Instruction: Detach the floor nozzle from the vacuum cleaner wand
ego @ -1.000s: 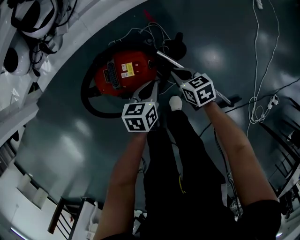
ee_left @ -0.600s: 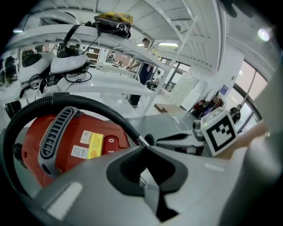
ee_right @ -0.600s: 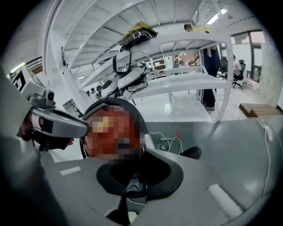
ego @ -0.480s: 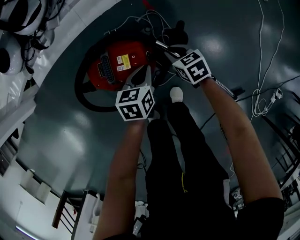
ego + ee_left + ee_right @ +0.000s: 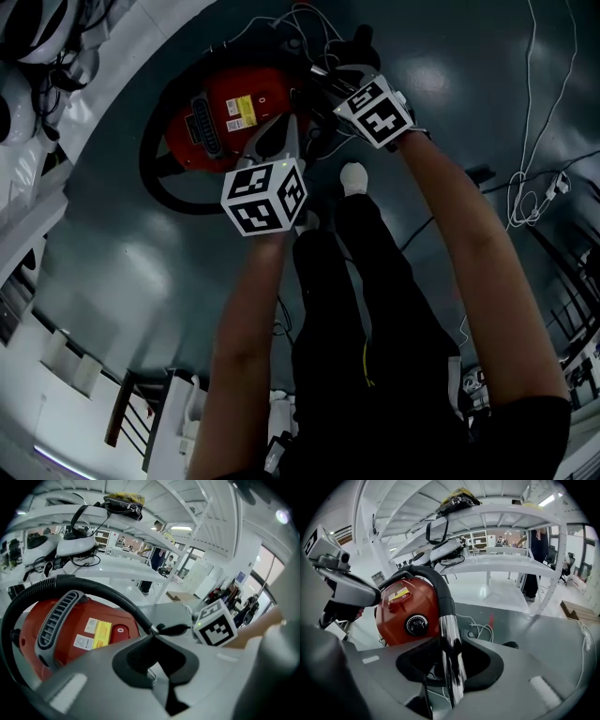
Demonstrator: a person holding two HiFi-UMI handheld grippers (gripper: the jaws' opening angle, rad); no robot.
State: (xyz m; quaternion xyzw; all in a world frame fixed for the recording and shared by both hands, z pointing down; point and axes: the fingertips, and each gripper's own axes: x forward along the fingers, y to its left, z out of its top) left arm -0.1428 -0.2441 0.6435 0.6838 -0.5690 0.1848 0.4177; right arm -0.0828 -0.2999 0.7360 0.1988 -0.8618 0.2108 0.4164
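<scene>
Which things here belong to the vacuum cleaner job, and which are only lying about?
Job in hand:
- chrome wand
- black hose
- red vacuum cleaner body

Lying about:
- white cables on the floor
- white headsets on the shelf

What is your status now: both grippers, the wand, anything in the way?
Left gripper shut. Right gripper open, jaws just been opening, chrome wand between them. Hose joins wand just ahead; floor nozzle not made out.
</scene>
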